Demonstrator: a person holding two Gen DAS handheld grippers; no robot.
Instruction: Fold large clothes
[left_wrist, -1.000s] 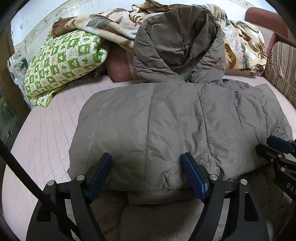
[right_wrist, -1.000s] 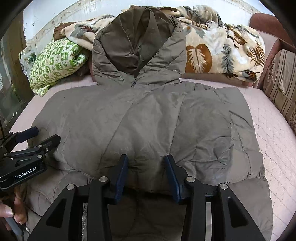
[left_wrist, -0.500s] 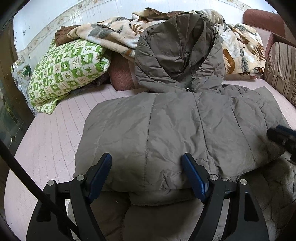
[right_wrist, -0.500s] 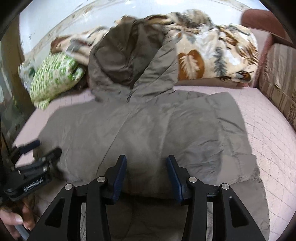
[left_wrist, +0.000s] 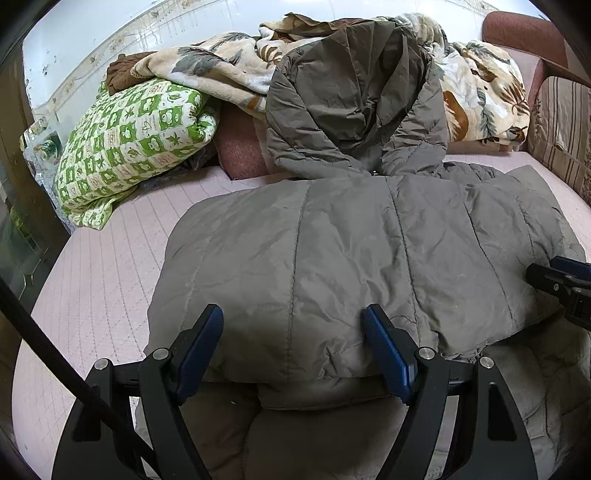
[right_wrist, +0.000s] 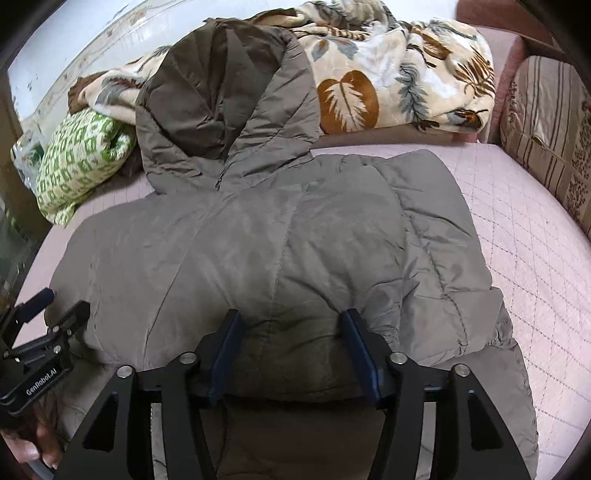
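My left gripper (left_wrist: 291, 347) points down at the near folded edge of the grey puffer jacket (left_wrist: 351, 251), which lies spread across the pink quilted bed (left_wrist: 110, 258). Its blue pads stand wide apart with the puffy fold bulging up between them; the fabric fills the gap, but I cannot tell whether the pads truly press on it. My right gripper (right_wrist: 291, 350) sits further along the same near edge, and its jaws have just been opening; the jacket's fold is between them, brushing the inner faces of the pads without being pinched flat.

From my left gripper, the jacket's body stretches ahead and off to the right, where the tips of the right gripper show at the frame's edge, just above the cloth. The hood (left_wrist: 351, 103) is straight ahead beyond the body, propped up against a leaf-print blanket (left_wrist: 480, 96) heaped at the far side of the bed. Ahead and to the left lies a green-and-white checked pillow (left_wrist: 136, 140), well apart from the jacket.

From my right gripper, the hood (right_wrist: 221, 103) is ahead and slightly left, the blanket ahead to the right, and a striped cushion (right_wrist: 546, 140) far right at the bed's edge. My left gripper appears low on the left beside the jacket's side, with fingers (right_wrist: 40, 439) of my hand below it.
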